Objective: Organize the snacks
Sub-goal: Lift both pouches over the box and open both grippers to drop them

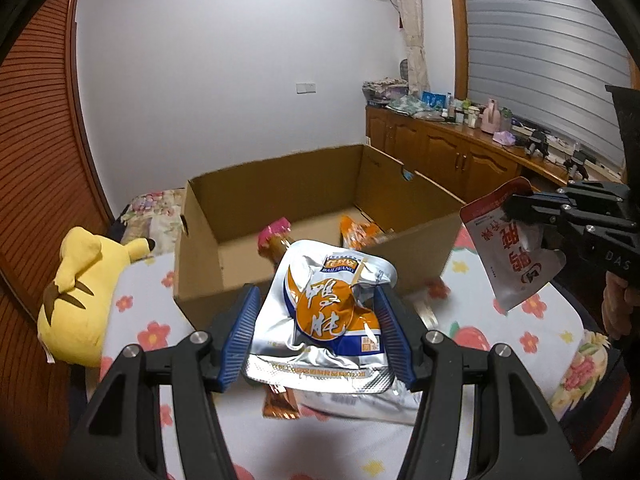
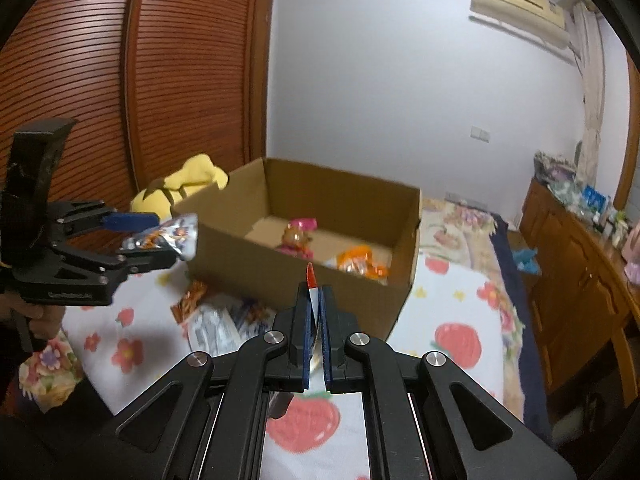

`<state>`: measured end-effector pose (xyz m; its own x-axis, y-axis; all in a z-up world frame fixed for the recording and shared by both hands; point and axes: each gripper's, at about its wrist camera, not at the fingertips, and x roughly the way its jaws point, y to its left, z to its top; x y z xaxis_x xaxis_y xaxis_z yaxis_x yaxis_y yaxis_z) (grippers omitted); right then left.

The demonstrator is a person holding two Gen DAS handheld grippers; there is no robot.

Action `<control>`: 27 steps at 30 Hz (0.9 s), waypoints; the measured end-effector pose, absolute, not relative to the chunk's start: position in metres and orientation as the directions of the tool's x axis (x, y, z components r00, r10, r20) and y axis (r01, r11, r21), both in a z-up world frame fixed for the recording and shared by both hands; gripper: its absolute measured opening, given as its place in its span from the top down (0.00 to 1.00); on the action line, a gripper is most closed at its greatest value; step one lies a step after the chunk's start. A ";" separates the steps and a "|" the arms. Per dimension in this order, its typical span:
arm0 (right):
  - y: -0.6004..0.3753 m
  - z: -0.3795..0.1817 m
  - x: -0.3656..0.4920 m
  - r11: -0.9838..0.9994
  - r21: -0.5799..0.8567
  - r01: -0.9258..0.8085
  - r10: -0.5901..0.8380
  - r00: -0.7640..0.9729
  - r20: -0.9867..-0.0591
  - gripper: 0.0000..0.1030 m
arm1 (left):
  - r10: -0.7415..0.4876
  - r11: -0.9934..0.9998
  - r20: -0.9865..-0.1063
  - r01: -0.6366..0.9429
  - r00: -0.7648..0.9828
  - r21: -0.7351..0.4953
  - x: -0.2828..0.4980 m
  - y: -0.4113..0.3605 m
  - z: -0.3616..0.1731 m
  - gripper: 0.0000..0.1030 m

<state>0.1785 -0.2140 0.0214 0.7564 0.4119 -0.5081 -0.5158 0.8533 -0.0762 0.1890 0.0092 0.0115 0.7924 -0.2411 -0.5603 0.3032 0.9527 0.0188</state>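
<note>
My left gripper (image 1: 316, 300) is shut on a silver and orange snack pouch (image 1: 320, 320), held above the bed in front of the open cardboard box (image 1: 280, 192). In the right wrist view the same left gripper (image 2: 160, 240) shows at the left with the silver and orange pouch (image 2: 168, 236) between its jaws. My right gripper (image 2: 315, 300) is shut on a thin red and white packet (image 2: 311, 280), seen edge-on. From the left wrist view the right gripper (image 1: 516, 208) pinches that red and white packet (image 1: 508, 256) beside the box's right corner. Inside the box lie a pink snack (image 2: 298, 236) and an orange packet (image 2: 360, 266).
More snack packets (image 2: 216, 320) lie on the flowered bedsheet (image 2: 452, 320) in front of the box. A yellow plush toy (image 1: 76, 292) sits at the left by the wooden wardrobe (image 1: 36, 140). A cluttered wooden cabinet (image 1: 452, 148) runs along the right wall.
</note>
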 end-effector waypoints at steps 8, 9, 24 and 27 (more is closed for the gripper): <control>-0.196 0.039 0.218 0.826 -0.081 -0.558 0.458 0.747 -0.482 0.98 | -0.214 0.964 -0.564 0.265 0.798 0.009 0.229 0.020 0.020 0.43; -0.194 0.042 0.226 0.824 -0.082 -0.561 0.461 0.748 -0.477 0.98 | -0.211 0.965 -0.566 0.260 0.797 0.007 0.234 0.021 0.020 0.43; -0.182 0.030 0.298 0.830 -0.117 -0.545 0.424 0.754 -0.503 0.98 | -0.199 0.968 -0.603 0.251 0.773 0.003 0.292 0.022 0.006 0.43; -0.178 0.017 0.307 0.829 -0.126 -0.545 0.407 0.743 -0.532 0.98 | -0.203 0.967 -0.608 0.256 0.767 0.001 0.298 0.020 0.003 0.43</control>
